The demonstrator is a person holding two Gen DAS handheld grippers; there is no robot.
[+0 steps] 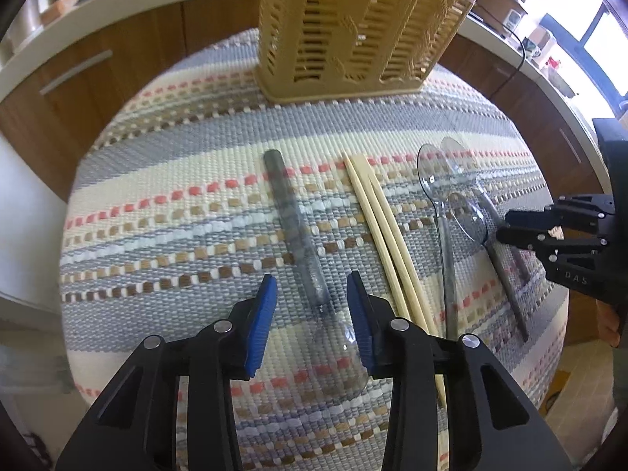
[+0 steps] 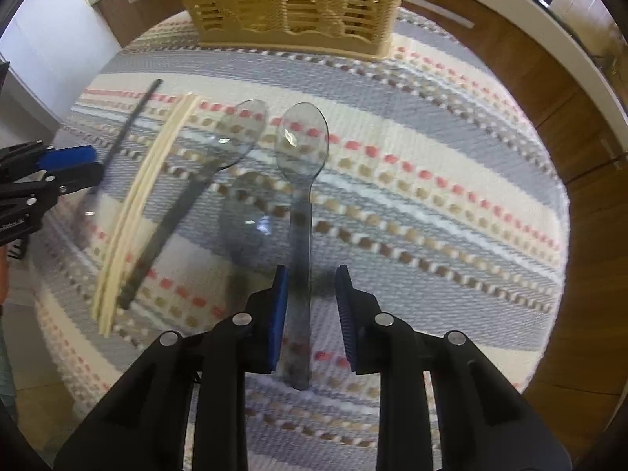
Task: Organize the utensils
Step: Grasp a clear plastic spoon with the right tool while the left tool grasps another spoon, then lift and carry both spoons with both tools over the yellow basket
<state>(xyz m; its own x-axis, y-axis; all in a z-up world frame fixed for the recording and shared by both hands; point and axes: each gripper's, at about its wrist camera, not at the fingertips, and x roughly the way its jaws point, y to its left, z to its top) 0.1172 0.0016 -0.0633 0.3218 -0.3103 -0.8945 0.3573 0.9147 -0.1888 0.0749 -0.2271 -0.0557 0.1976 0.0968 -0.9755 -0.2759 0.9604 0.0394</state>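
While both grippers point down at the striped woven mat (image 1: 204,204), the left gripper (image 1: 312,314) straddles a clear spoon (image 1: 298,231) low in the left wrist view, its blue pads apart and clear of the handle. The right gripper (image 2: 312,306) likewise brackets the handle of another clear spoon (image 2: 300,204), jaws parted, not clamped. Chopsticks (image 1: 386,247) lie between the spoons; the tan slotted basket (image 1: 353,27) stands at the frame's top.

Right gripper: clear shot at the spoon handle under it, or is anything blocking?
Probably yes. The right gripper already straddles the clear spoon's handle, pads not yet pressing. The neighbouring spoon lies just left of the left pad, close but apparently clear.
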